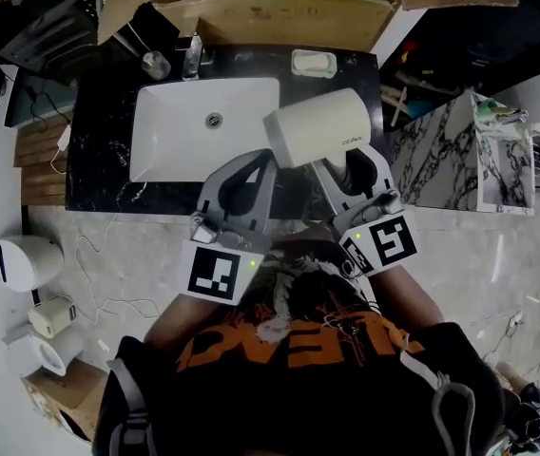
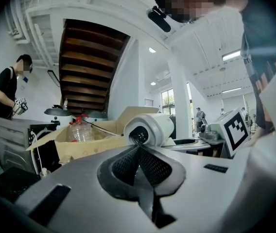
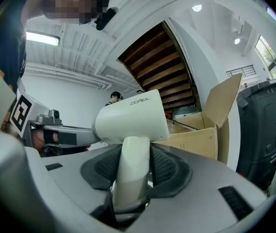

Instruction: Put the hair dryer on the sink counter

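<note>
Setting: a black marble sink counter (image 1: 99,150) with a white rectangular basin (image 1: 184,131), seen from above; a faucet (image 1: 192,57) and a soap dish (image 1: 313,63) stand along its back edge.
Behind: an open cardboard box (image 1: 270,17) just beyond the counter.
Right gripper (image 3: 133,149): jaws part-way closed, their dark ribbed pads clamped on either side of the hair dryer's handle (image 3: 130,174).
Left gripper (image 2: 139,147): jaws clenched, the pads meet along their length with nothing between them.
Left gripper and dryer: the gripper's tip points at the dryer's end and lies just short of it; contact cannot be made out.
Hair dryer (image 1: 319,126): cream-white, with a short thick barrel that sits crosswise on top of the handle.
Barrel details: small grey lettering on the side, and a round dark opening (image 2: 139,136) on the end that faces the left gripper.
Dryer's place: from above it overlaps the basin's right rim and the dark counter beside it; whether it rests on the surface cannot be told.
</note>
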Tool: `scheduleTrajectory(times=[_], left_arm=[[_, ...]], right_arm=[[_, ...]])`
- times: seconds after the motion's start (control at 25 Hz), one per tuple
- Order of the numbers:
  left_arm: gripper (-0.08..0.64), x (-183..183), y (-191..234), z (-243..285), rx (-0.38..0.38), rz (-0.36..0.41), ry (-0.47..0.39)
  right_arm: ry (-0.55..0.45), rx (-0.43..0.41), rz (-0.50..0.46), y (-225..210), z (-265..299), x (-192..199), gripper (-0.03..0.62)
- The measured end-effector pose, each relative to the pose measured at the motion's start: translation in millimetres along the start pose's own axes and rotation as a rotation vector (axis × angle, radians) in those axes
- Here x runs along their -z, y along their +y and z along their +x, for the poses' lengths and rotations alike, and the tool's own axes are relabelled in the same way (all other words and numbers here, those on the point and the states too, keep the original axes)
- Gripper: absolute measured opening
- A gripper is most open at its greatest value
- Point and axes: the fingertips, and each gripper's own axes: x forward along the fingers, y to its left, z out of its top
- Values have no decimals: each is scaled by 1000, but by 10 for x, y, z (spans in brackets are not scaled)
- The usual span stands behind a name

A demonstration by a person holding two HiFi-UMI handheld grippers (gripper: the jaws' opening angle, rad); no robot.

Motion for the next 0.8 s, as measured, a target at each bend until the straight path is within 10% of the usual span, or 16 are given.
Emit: scheduleTrajectory(times=[0.8], left_arm=[[21,114,-45,316,93,-14,19]], right_arm=[[36,95,15,-314,57,76,172]])
